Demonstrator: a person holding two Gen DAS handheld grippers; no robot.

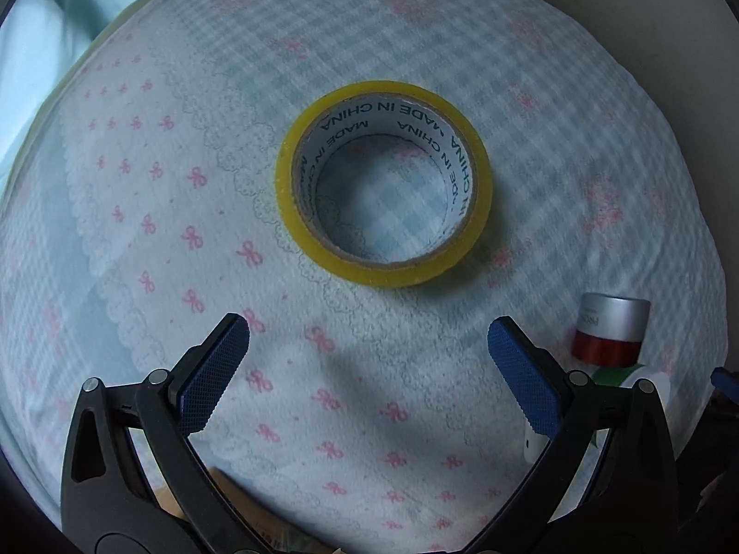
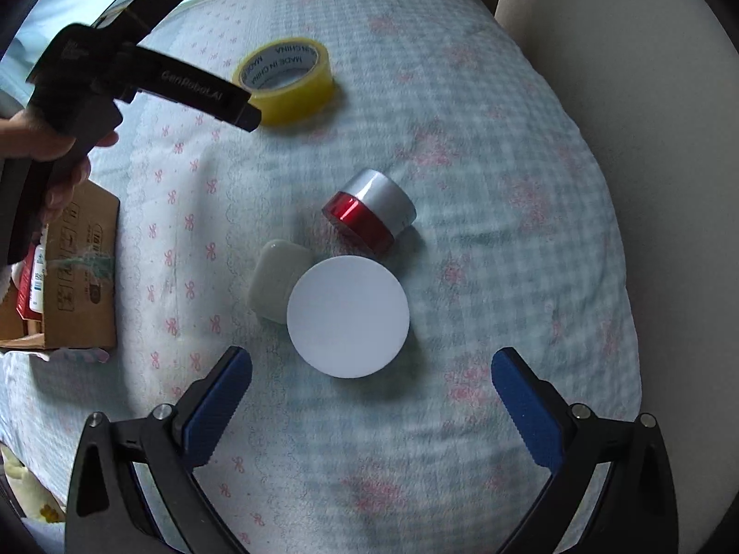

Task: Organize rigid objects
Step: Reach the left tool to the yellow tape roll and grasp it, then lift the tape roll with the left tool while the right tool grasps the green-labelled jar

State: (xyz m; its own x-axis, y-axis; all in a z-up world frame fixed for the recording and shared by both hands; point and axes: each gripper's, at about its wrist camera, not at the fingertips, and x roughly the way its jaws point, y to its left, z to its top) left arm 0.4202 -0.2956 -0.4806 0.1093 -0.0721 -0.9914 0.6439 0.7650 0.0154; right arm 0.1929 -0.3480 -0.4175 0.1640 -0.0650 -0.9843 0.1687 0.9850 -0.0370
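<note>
A yellow tape roll (image 1: 383,183) lies flat on the checked bedspread, just ahead of my left gripper (image 1: 367,337), which is open and empty. The roll also shows in the right wrist view (image 2: 288,78), far left. A red jar with a silver lid (image 2: 369,214) lies on its side; it also shows in the left wrist view (image 1: 609,330). A white round lid (image 2: 347,316) and a pale soap-like block (image 2: 272,279) lie in front of my right gripper (image 2: 372,369), which is open and empty.
A cardboard box (image 2: 81,277) holding packets sits at the left edge of the bed. The left gripper's body and the hand holding it (image 2: 138,78) hang over the upper left. The bedspread (image 2: 508,277) drops off at the right.
</note>
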